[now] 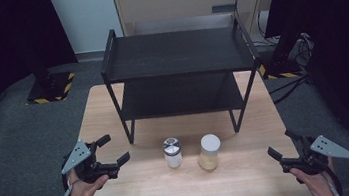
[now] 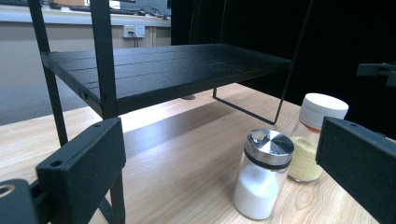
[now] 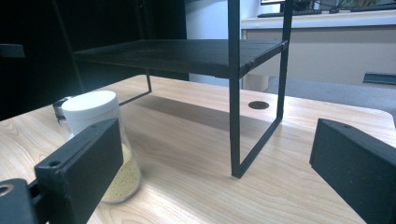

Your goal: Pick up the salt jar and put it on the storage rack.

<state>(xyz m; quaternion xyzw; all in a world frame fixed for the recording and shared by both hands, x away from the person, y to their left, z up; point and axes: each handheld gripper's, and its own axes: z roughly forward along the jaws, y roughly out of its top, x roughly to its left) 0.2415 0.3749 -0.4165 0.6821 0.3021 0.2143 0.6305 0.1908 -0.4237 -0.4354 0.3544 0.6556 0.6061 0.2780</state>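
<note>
**Two jars between two spread hand-held grippers**

Dark walls and grey carpet surround a pale wooden desk [image 1: 113, 110] that carries a black two-tier shelf [image 1: 177, 52] toward its far side. In front of the shelf stand two upright jars, close together but apart: a jar of white powder with a metal cap [image 1: 172, 152] and a jar of yellow grains with a white lid [image 1: 210, 151].

The left hand-held gripper [image 1: 112, 150] hovers at the near left of the desk, its jaws spread wide and gripping nothing. From it, the metal-capped jar lies ahead and to its right; in the left gripper view that jar [image 2: 262, 173] stands between the jaws and nearer the right one, with the white-lidded jar [image 2: 314, 137] just behind it and partly hidden by that jaw.

The right hand-held gripper [image 1: 283, 145] hovers at the near right edge, also released and empty. The white-lidded jar lies ahead and to its left; in the right gripper view it [image 3: 109, 144] sits behind the left jaw, hiding most of the other jar.

Both jars have vertical long axes, so a level, sideways approach suits either. By position, each hand-held gripper looks better placed for the jar on its own side.
</note>
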